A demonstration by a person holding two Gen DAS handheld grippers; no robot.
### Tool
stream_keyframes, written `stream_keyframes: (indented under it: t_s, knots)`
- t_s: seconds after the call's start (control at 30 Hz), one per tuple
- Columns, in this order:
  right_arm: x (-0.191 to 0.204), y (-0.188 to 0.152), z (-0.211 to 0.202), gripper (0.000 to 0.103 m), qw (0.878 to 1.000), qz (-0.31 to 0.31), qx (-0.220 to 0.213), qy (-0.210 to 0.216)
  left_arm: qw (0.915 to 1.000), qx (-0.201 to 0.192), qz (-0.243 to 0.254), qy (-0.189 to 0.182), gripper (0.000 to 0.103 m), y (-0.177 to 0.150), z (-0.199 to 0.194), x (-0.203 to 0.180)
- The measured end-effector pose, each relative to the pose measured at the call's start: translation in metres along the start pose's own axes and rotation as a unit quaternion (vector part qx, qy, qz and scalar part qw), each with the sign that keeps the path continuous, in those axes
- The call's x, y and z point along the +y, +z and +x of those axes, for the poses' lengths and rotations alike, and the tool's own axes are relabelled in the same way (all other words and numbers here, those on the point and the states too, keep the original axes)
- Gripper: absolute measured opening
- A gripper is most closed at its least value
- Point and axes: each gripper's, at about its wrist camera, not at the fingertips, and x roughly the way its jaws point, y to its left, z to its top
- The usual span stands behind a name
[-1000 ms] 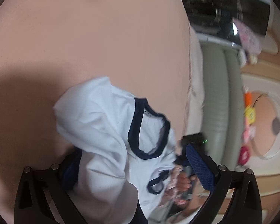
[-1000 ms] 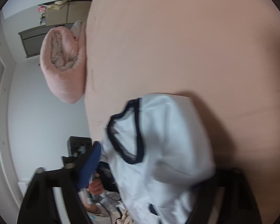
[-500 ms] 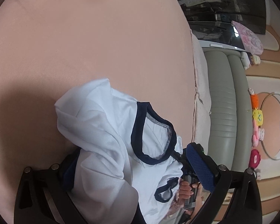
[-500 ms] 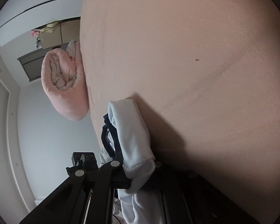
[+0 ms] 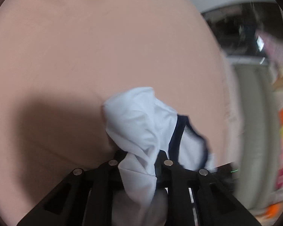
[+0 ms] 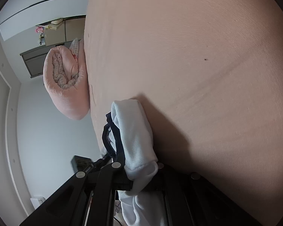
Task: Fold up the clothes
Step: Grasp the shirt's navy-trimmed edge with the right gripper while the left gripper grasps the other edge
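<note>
White cotton with navy trim, that's the shirt point(image 5: 139, 124) both cameras are staring at; it sits bunched at the near edge of a peach bedsheet point(image 5: 96, 43), and the rest of the bed ahead is bare fabric.

Left gripper point(image 5: 139, 164): its jaws are closing right now with a thick wad of white cloth between them, pads already pressing on it as far as anyone can tell; the navy neckline point(image 5: 174, 135) hangs off toward 3 o'clock of the pinch, so the grab looks to be at a shoulder. The left view is motion-blurred, so finer detail is a guess.

Right gripper point(image 6: 141, 166): clamped tight on another fold of the same shirt point(image 6: 134, 131), with the dark collar edge at about 9 o'clock of the pinch; so probably the opposite shoulder.

Why hold it like that? Two pinches either side of the neck let the person lift the shirt and spread it flat on the open sheet toward 12 o'clock before any real folding; that's a judgement, nothing is folded yet.

Other stuff: a rolled pink blanket point(image 6: 66, 82) at roughly 10 o'clock in the right view, well apart from the shirt; blurry grey furniture off at 3 o'clock in the left view, can't tell what exactly.
</note>
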Motion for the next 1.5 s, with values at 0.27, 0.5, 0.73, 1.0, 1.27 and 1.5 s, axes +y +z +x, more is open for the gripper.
stream_keyframes:
  t_s: [0.27, 0.5, 0.73, 1.0, 1.27, 1.5]
  knots:
    - [0.004, -0.001, 0.003, 0.0, 1.0, 0.0, -0.004, -0.023, 0.9997, -0.006, 0.018, -0.018, 0.012, 0.002, 0.002, 0.006]
    - [0.026, -0.014, 0.001, 0.0, 0.994, -0.047, -0.042, -0.091, 0.9993, -0.017, 0.032, 0.005, 0.01, 0.005, 0.0, -0.002]
    - [0.083, -0.025, 0.0, 0.004, 0.965, -0.178, -0.055, -0.183, 0.9967, -0.033, 0.066, 0.034, 0.009, 0.006, 0.001, -0.03]
    - [0.119, -0.028, -0.013, 0.004, 0.951, -0.215, -0.067, -0.212, 0.9959, -0.04, 0.08, 0.014, 0.009, 0.017, -0.012, -0.052]
    - [0.147, -0.028, -0.025, 0.004, 0.949, -0.231, -0.076, -0.202, 0.9903, -0.033, 0.135, 0.003, 0.009, 0.02, -0.018, -0.083]
    - [0.144, -0.059, -0.016, 0.004, 0.908, -0.321, -0.066, -0.26, 0.9899, -0.021, 0.139, -0.015, 0.009, 0.0, -0.011, -0.073]
